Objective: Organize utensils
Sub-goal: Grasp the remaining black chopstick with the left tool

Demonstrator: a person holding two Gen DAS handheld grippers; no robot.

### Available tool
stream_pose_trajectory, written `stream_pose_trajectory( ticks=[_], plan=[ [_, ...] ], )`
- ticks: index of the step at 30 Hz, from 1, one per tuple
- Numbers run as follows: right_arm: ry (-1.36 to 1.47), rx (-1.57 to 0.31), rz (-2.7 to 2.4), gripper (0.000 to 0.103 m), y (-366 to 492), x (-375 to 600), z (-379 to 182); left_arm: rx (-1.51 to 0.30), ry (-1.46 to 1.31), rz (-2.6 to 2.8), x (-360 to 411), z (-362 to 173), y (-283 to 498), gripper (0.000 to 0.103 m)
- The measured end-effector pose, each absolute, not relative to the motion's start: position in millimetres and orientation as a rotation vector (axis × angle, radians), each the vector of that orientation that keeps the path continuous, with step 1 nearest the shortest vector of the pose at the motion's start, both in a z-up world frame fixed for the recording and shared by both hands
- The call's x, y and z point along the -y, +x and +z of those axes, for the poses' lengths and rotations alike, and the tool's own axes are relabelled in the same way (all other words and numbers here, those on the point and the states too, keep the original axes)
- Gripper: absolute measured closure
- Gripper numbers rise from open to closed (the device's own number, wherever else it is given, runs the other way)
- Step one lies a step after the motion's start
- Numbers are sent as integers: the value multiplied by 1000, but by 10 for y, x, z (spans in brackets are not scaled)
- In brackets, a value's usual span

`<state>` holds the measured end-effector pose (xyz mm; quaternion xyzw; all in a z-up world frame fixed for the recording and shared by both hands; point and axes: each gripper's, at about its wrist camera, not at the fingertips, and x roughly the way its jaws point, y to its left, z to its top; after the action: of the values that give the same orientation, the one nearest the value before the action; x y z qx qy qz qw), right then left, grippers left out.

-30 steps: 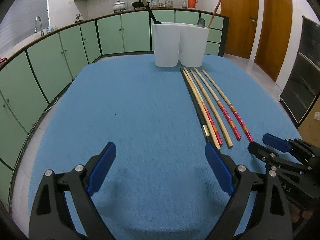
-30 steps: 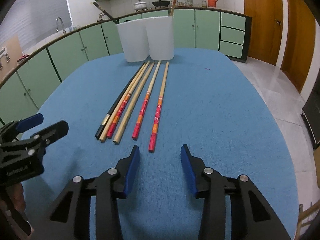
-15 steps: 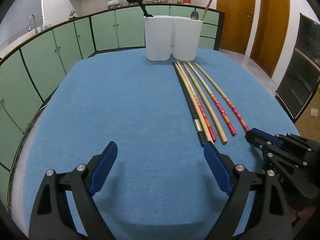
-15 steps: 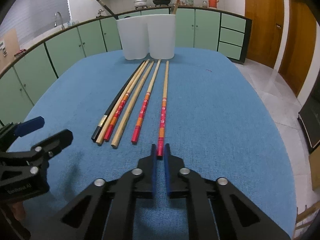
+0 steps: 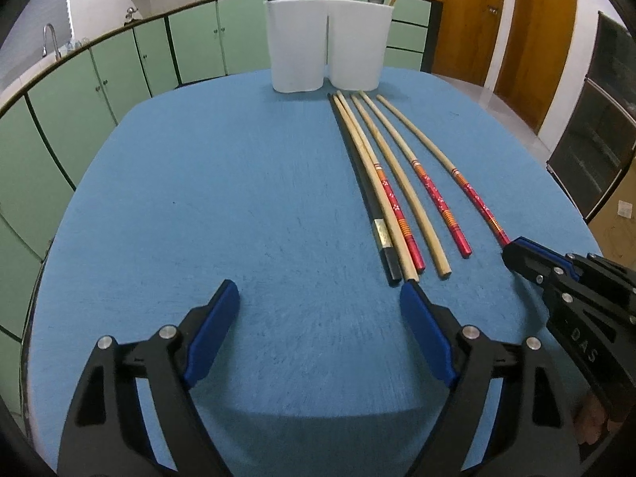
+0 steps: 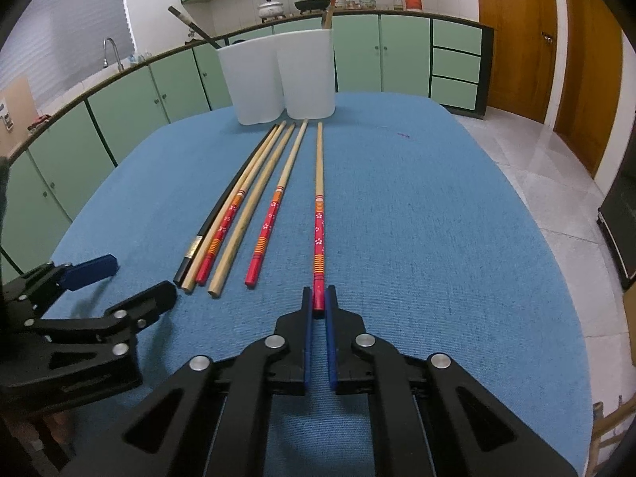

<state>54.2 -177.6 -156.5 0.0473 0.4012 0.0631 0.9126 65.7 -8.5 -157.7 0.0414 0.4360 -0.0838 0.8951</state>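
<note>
Several long chopsticks lie side by side on the blue table (image 5: 238, 198). My right gripper (image 6: 318, 298) is shut on the red end of the rightmost red-handled chopstick (image 6: 319, 214), which still lies on the cloth; it also shows in the left wrist view (image 5: 449, 163). My left gripper (image 5: 318, 302) is open and empty, low over the cloth just left of the chopsticks' near ends. A black chopstick (image 5: 365, 194) is leftmost in the row. Two white holders (image 5: 326, 61) stand at the far end with a few utensils in them; they also show in the right wrist view (image 6: 278, 79).
Green cabinets (image 5: 99, 79) run along the left and back. Wooden doors (image 5: 497, 20) are at the right. The table's right edge (image 6: 556, 278) drops to a tiled floor.
My right gripper has moved forward and closed on the red end of the rightmost chopstick. My left gripper stays open and has shifted slightly toward the chopsticks.
</note>
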Motion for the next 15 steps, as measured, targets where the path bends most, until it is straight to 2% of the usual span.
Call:
stream_pose_trajectory(
  ticks=[8, 12, 15],
  plan=[
    [106, -826, 134, 97, 550, 1773, -1568, -914, 76, -170, 114, -1579, 746, 24],
    [111, -826, 136, 97, 548, 1777, -1574, -911, 62, -155, 65, -1567, 724, 35],
    [117, -826, 139, 97, 544, 1789, -1574, -911, 56, -137, 0, -1556, 733, 37]
  ],
)
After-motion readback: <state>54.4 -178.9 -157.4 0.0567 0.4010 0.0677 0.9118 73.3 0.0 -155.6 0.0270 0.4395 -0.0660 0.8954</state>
